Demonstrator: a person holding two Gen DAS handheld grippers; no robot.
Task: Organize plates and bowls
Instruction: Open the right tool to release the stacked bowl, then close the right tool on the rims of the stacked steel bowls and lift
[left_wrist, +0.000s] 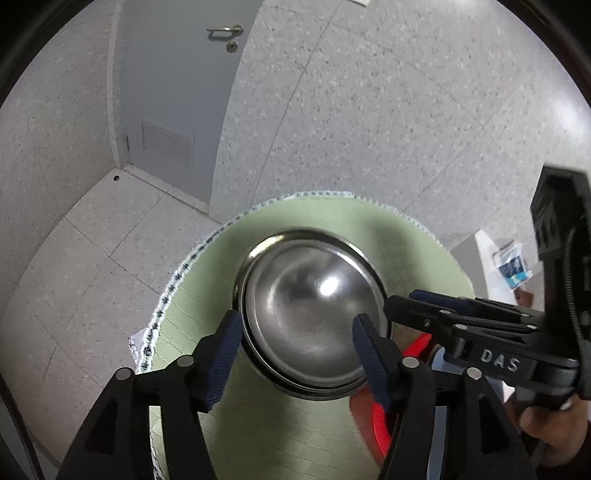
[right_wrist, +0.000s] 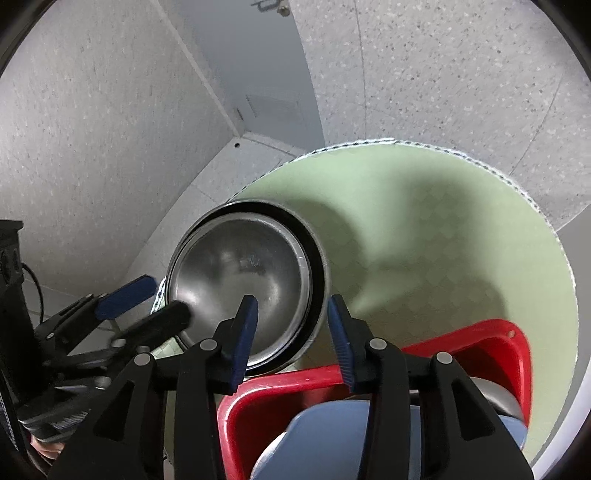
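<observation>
Letting go of nested steel bowls (left_wrist: 314, 317) on the round green table (left_wrist: 295, 218), both claws spread.

Left gripper (left_wrist: 295, 347) wide, blue pads either side of the near-left rim, apparently clear of the metal. Right gripper (right_wrist: 291, 332) parted less, straddling the near-right rim, no squeeze visible. Stack seated near the table's edge, so this pairing judged done. Still waiting in the red basket (right_wrist: 517, 343) just beside: a grey-blue plate (right_wrist: 332, 432) and what looks like another steel piece; exact count hidden.

Black gripper (left_wrist: 297, 354), blue-padded jaws, "DAS"
</observation>
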